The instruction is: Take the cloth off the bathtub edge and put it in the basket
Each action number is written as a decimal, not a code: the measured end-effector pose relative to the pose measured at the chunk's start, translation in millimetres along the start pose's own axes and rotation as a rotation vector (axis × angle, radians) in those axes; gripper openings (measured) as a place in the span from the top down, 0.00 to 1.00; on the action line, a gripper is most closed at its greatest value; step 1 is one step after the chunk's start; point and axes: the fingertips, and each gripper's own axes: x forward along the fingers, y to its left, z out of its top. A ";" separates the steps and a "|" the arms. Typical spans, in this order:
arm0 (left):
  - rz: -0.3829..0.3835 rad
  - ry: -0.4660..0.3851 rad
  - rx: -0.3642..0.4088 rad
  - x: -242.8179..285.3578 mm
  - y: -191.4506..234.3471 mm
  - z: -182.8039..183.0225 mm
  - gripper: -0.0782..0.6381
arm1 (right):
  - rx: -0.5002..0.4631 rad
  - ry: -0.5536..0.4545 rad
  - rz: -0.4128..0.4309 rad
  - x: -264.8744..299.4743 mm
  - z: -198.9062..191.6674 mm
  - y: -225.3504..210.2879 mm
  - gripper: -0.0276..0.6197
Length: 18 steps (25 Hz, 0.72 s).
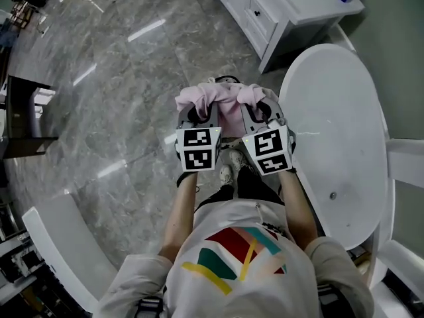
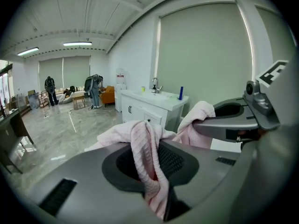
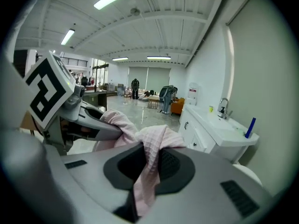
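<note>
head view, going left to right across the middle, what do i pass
dark table → left gripper → right gripper → white oval bathtub. The pink waffle cloth spans both grippers, so it has no place in the order.

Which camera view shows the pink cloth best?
The head view: the pink cloth is bunched between the left gripper and right gripper. Each gripper view shows only a fold pinched in its jaws and a little beyond.
</note>
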 end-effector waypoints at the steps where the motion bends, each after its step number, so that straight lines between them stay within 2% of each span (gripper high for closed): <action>1: 0.003 0.020 0.007 3.5 0.9 -6.8 0.77 | -0.023 0.022 0.000 3.7 -6.2 0.9 0.88; 6: -0.001 0.116 0.036 28.2 3.5 -40.3 0.77 | -0.038 0.099 -0.002 25.5 -35.4 -0.9 0.88; 10: -0.011 0.166 0.049 46.6 6.2 -57.7 0.77 | -0.033 0.137 0.042 41.3 -54.9 3.0 0.88; 13: 0.013 0.253 0.032 60.1 8.5 -73.9 0.77 | -0.028 0.235 0.084 52.8 -78.5 8.5 0.88; 14: 0.030 0.278 0.021 62.9 10.0 -78.4 0.73 | -0.020 0.285 0.079 56.0 -88.0 8.6 0.88; 15: 0.045 0.287 0.011 63.9 11.6 -80.0 0.65 | -0.013 0.329 0.077 58.3 -95.9 9.3 0.80; 16: 0.055 0.280 0.007 63.2 12.9 -78.7 0.61 | -0.008 0.356 0.079 59.5 -100.8 10.7 0.69; 18: 0.063 0.245 0.017 59.9 13.4 -70.9 0.61 | -0.003 0.357 0.077 58.9 -102.3 12.7 0.62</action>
